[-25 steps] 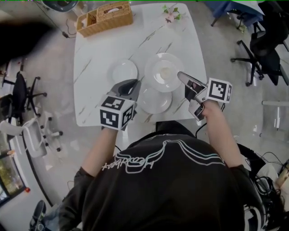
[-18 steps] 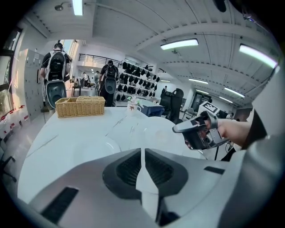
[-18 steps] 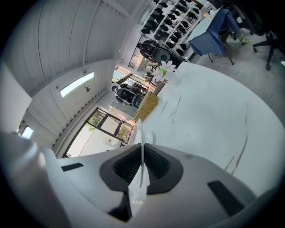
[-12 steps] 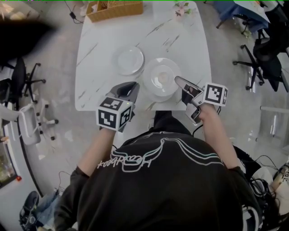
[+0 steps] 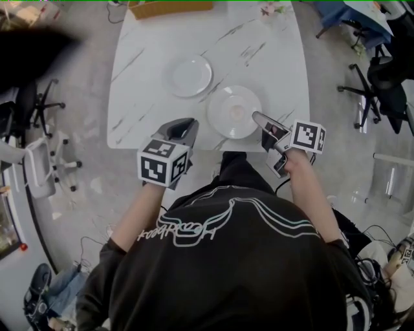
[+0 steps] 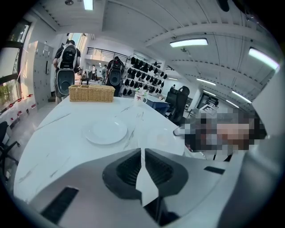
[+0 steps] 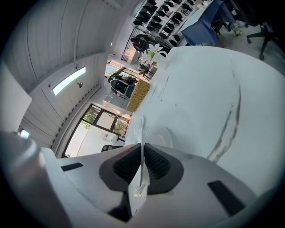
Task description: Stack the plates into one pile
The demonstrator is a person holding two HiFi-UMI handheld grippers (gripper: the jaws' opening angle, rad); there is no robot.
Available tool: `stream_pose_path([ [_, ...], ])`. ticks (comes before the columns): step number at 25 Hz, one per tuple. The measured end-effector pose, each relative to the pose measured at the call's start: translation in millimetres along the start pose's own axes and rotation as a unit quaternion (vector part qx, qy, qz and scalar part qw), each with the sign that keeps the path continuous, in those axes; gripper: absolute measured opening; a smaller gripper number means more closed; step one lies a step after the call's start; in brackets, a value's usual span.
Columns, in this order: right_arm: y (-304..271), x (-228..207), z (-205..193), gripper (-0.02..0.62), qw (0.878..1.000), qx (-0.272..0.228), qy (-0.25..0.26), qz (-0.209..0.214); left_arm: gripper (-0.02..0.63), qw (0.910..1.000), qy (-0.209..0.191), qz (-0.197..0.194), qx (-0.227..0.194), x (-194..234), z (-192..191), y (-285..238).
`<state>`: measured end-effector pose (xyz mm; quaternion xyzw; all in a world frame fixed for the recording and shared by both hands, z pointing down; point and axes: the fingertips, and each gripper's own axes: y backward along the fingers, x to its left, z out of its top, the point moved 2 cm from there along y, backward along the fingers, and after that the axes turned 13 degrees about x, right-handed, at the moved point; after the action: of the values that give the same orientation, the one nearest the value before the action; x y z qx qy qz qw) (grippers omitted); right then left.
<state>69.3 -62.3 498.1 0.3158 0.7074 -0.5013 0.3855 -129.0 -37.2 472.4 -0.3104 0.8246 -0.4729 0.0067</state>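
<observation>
The wicker basket (image 5: 171, 8) and flowers (image 5: 270, 8) are cut off by the head view's top edge.

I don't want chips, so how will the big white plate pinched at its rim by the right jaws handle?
The big white plate looks like glazed ceramic, so it is probably stiff and brittle if knocked. Its glossy rim sits in the right gripper's shut jaws at one edge only, so it may tilt or slip. The table looks hard: land it gently.
</observation>
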Motion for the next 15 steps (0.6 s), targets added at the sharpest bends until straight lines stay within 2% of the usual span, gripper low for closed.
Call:
stream_pose_path([
  [4,-1.9,-6.2,-1.5,0.041,1.000,0.000,0.006,-0.008,0.044,1.0000,0.004,0.000,0.003,0.2,-5.4,-3.2],
  [7,-4.9,-2.0,-1.3,0.050,1.000,-0.001,0.026,0.012,0.044,1.0000,0.006,-0.001,0.006,-0.7,-9.2,-5.0],
  [11,-9.5,4.7,-5.7,0.199,0.996,0.029,0.078,0.017,0.044,1.0000,0.006,-0.001,0.007,-1.0,-11.1,-7.0],
  [15,-11.6,5.6,-16.0,0.268,0.982,0.092,0.166,-0.017,0.044,1.0000,0.006,0.001,0.008,-2.1,-11.2,-8.4],
])
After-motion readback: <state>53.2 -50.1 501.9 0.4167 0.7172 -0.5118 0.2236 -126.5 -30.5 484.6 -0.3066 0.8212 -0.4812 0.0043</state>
